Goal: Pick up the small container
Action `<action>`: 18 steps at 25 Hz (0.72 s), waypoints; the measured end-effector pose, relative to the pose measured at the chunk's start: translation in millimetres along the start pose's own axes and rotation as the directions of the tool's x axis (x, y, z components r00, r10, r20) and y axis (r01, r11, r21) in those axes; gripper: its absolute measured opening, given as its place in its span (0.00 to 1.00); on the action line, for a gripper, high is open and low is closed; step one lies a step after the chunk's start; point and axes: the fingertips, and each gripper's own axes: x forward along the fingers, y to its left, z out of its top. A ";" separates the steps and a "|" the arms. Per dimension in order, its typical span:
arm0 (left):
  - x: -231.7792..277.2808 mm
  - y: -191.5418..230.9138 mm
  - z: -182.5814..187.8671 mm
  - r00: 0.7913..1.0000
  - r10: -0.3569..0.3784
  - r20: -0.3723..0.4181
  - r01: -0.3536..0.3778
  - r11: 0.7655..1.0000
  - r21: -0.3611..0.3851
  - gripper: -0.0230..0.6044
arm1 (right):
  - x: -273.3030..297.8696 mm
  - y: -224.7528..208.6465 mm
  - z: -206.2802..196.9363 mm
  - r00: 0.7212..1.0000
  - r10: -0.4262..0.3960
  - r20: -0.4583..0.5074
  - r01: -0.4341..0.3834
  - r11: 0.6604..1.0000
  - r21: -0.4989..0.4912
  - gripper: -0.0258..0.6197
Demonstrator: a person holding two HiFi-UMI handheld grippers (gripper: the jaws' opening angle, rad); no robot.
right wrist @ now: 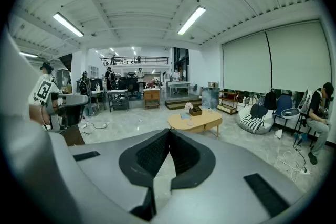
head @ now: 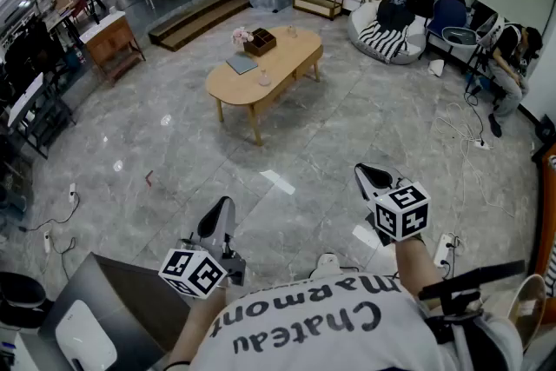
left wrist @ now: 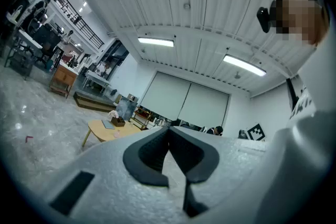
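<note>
Floor (head: 174, 135) of glossy grey stone carries an oval wooden table (head: 291, 56). Left gripper (head: 223, 202) and right gripper (head: 365, 171), grey with ribbed black pads, both have jaws together, empty. Small pale round container (head: 263, 79) sits on the table, well apart from both.

**Both tongs closed and empty, held out low in front of us**

We hold the left tongs (head: 219, 211) out ahead of our body, tips pointing forward. The left marker cube (head: 193, 272) sits nearest us, above our bare left forearm (head: 193, 327). The right tongs (head: 372, 177) sit a little further forward and well apart from the left, tips angled up and to the left. The right marker cube (head: 401, 210) is just above our right forearm (head: 419, 263). In both gripper views the jaws meet at their tips, with nothing between them.
</note>
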 end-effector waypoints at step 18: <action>-9.1 18.8 6.5 0.997 0.071 0.026 -0.071 0.997 -0.027 0.06 | 5.2 -8.0 -1.9 1.000 0.002 0.011 -0.003 0.996 0.093 0.06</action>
